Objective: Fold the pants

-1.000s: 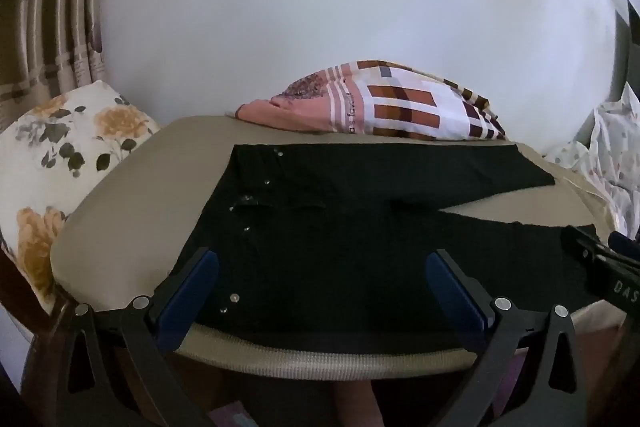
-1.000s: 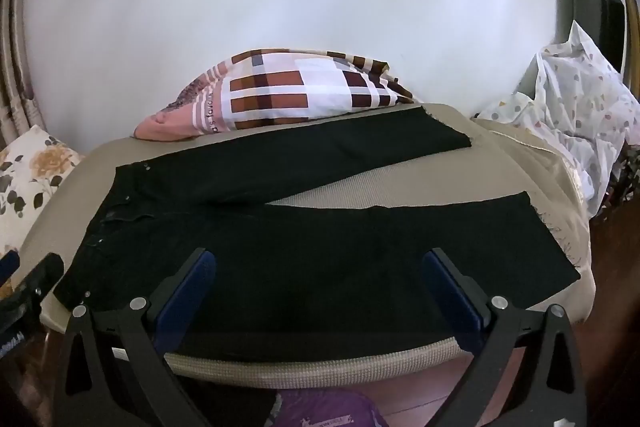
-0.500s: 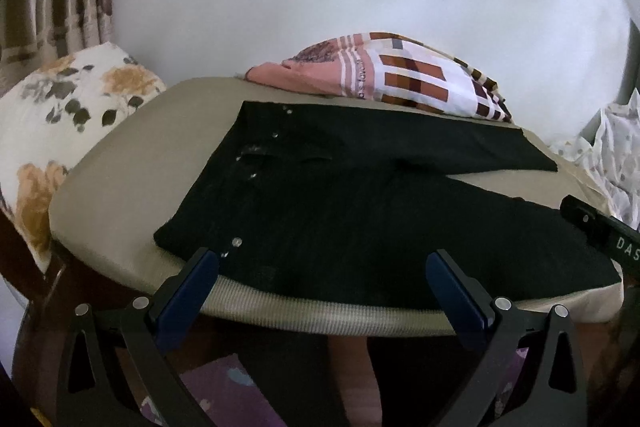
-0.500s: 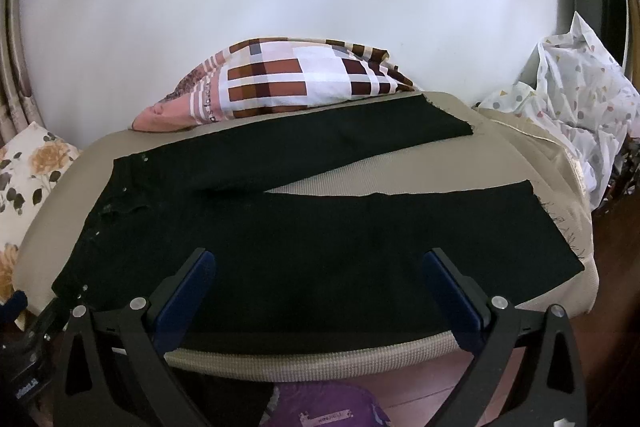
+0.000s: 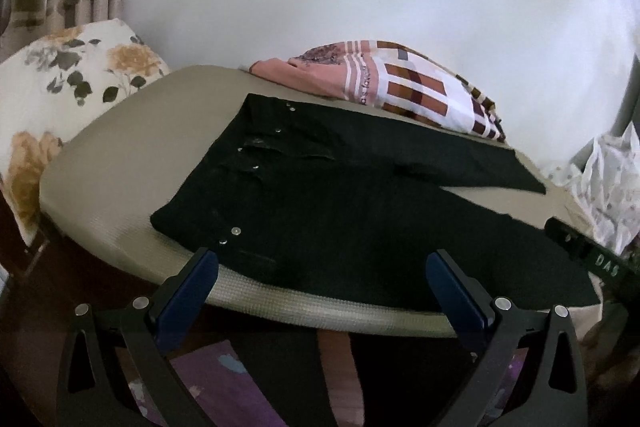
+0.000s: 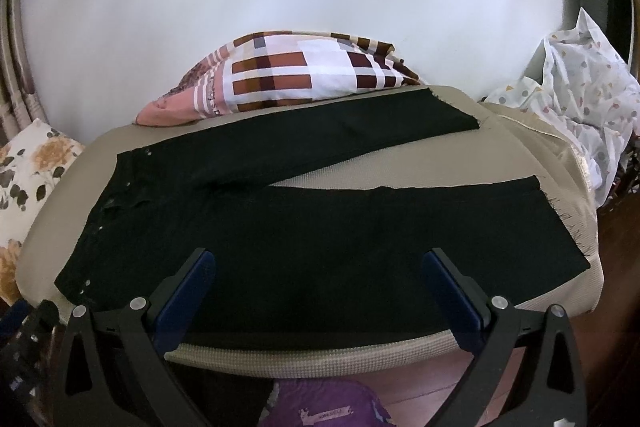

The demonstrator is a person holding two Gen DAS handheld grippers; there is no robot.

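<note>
Pants (image 6: 320, 227) — one black pair, two legs spread flat — lie before left tool (image 5: 322, 267) and right tool (image 6: 320, 265), both released.

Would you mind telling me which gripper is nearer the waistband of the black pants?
Left. The left gripper hangs open just off the table edge by the waistband of the black pants; the right gripper, also open, faces the near leg farther along.

The near edge of the black pants (image 6: 320, 247) drops behind the right gripper (image 6: 320, 291), so its line there is hidden. In the left view, the right gripper (image 5: 592, 255) is cut off at the picture's edge, its jaws out of sight. The plaid cloth (image 6: 296, 79) at the bed's (image 6: 400, 351) far edge hides whatever lies behind it.
</note>
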